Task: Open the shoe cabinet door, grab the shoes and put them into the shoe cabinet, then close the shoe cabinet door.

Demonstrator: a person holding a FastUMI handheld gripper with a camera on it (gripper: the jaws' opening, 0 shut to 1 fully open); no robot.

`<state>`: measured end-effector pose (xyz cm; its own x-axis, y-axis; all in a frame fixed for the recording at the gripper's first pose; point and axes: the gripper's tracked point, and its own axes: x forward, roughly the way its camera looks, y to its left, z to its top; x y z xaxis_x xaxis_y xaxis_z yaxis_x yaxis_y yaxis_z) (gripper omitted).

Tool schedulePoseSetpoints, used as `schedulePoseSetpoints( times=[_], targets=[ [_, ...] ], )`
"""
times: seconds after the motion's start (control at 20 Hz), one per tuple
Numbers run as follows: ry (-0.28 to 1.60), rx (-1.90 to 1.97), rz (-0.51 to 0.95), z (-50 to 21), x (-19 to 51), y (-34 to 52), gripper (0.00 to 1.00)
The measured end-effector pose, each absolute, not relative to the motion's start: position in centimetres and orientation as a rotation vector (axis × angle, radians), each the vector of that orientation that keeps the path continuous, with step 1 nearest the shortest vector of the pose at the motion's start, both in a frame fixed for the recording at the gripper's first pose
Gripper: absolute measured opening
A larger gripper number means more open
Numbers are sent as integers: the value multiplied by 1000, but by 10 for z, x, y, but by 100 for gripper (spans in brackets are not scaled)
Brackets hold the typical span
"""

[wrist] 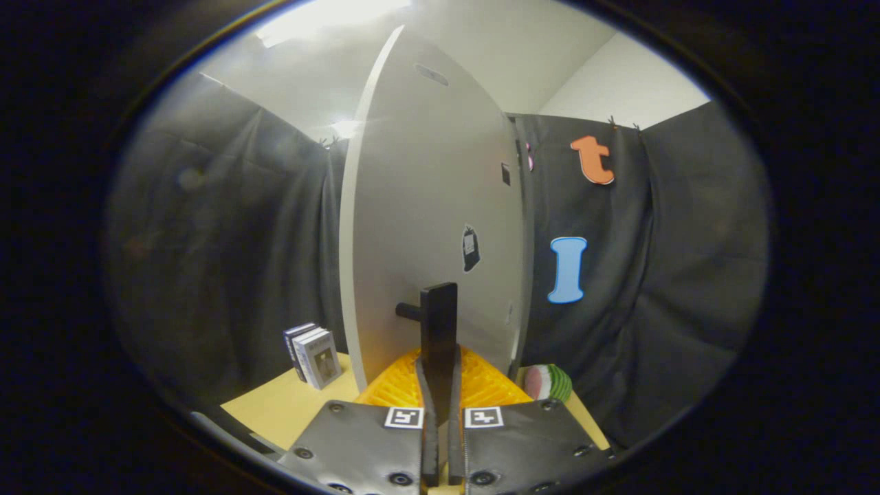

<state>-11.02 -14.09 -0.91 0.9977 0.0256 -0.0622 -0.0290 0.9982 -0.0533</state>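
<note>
The gripper (438, 385) is seen clenched on the dark upright handle (438, 330) of the shoe cabinet door (426, 206), with both fingers pressed against the lower end of the bar from either side and almost no gap left between them. The handle is fixed to the pale door panel by a short peg, and the panel is viewed nearly edge-on, standing tall just beyond the fingers. An orange ribbed surface (481, 385) is visible right behind the fingers at the foot of the door; what it belongs to cannot be told. A tan tabletop (302, 405) lies beneath, with a few small upright boxes (313, 356) standing to the left of the door and a round red, white and green object (548, 382) lying to its right. No shoes are pointed out here, and the inside of the cabinet is hidden by the door panel, so whether shoes have been stowed cannot be judged. It also cannot be settled from this single angle whether the door is being swung open or pushed closed. The task is therefore judged to be in one of its two door steps, with the handle firmly held; if it is the opening, the shoes and the closing are left to do.
</note>
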Motion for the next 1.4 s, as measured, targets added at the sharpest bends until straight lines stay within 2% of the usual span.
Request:
schedulePoseSetpoints(
  times=[0.5, 0.8, 1.0, 1.4],
  targets=[
    [57, -108, -67, -6, -125, -209, 6],
    [69, -46, -71, -5, -120, -250, 5],
    [73, -16, -41, -5, -118, -273, 2],
    [108, 76, 59, -8, -129, -298, 4]
  ],
)
